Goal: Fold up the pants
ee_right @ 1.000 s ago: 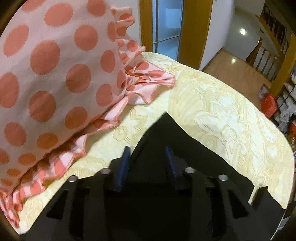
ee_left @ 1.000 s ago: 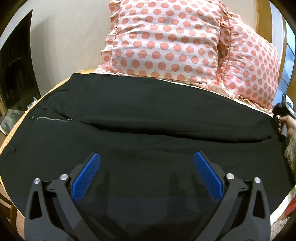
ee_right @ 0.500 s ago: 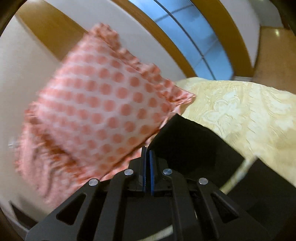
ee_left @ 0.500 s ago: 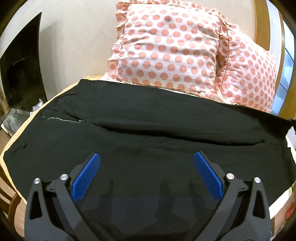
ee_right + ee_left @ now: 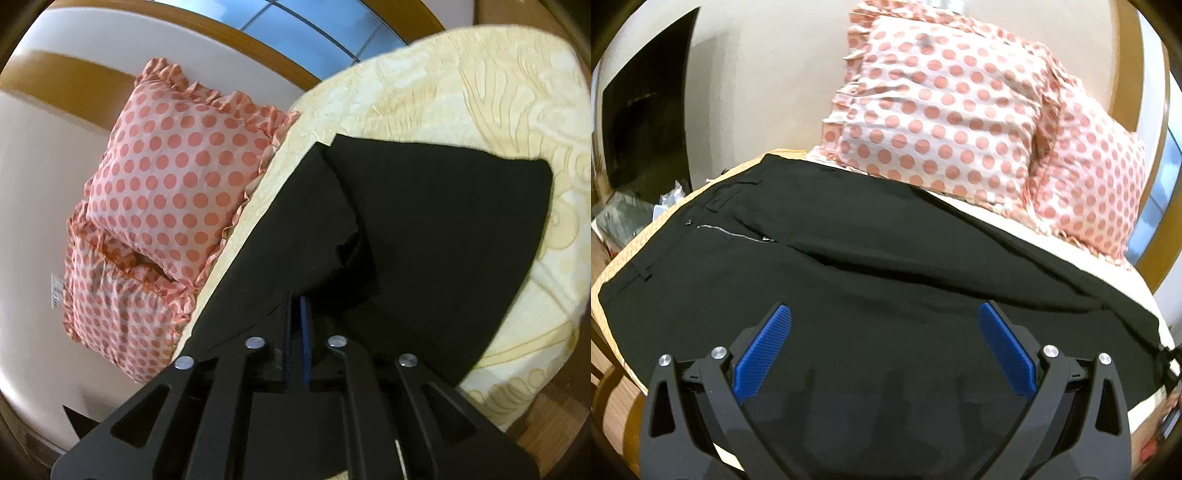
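Black pants (image 5: 871, 258) lie spread across the bed, waistband and zipper (image 5: 733, 232) at the left, legs running right. My left gripper (image 5: 884, 350) is open and empty, hovering above the near leg. In the right wrist view my right gripper (image 5: 295, 310) is shut on the hem end of a pant leg (image 5: 314, 229) and holds it lifted, so the cloth drapes over the other leg (image 5: 443, 229) lying flat on the bedspread.
Two pink polka-dot pillows (image 5: 945, 122) (image 5: 177, 177) lean against the wall at the head of the bed. The cream patterned bedspread (image 5: 461, 81) shows around the pants. A dark TV (image 5: 646, 118) stands left. A wooden floor lies beyond the bed edge (image 5: 546, 424).
My right gripper closed on the leg's end and lifted it, swinging the view up and back. The left gripper pulled back and rose a little, staying open.
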Demonstrator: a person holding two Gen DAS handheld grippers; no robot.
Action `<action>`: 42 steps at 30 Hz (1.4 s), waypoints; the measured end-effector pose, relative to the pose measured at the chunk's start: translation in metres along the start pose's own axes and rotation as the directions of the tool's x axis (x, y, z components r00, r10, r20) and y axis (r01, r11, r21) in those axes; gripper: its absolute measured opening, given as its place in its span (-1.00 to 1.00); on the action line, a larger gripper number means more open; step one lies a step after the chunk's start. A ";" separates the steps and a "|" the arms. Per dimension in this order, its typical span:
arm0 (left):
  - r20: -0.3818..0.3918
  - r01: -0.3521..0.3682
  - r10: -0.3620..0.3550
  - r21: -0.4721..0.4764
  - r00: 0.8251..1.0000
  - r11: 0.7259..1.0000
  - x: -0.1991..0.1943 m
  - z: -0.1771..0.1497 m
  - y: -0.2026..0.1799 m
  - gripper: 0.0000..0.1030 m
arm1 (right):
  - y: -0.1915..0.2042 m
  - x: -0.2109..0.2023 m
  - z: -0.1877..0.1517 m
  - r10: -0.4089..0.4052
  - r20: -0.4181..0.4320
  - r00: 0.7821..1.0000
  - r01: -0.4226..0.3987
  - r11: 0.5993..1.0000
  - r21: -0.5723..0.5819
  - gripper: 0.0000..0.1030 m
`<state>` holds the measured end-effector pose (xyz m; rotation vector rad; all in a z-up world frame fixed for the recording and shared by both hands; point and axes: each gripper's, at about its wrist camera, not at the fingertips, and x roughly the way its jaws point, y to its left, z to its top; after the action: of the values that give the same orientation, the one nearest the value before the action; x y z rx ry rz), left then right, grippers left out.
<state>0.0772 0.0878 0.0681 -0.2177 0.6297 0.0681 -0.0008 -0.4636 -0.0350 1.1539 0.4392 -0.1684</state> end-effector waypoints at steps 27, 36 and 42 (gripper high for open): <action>0.024 -0.083 0.080 0.131 0.996 0.988 0.040 0.073 -0.018 0.96 | -0.016 -0.004 0.015 0.133 0.096 0.986 -0.142 0.985 0.097 -0.95; -0.149 -0.061 0.051 -0.058 0.988 0.996 0.136 0.149 0.003 0.96 | -0.042 -0.037 0.017 0.267 0.145 0.953 -0.287 0.948 0.137 -0.95; -0.332 -0.137 0.089 -0.123 0.939 0.983 0.230 0.173 0.014 0.53 | -0.050 -0.026 0.019 0.242 0.114 0.964 -0.259 0.950 0.175 -0.95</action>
<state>0.3605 0.1397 0.0662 -0.3374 0.9693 0.1922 -0.0371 -0.5038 -0.0594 1.3717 0.1947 -0.0403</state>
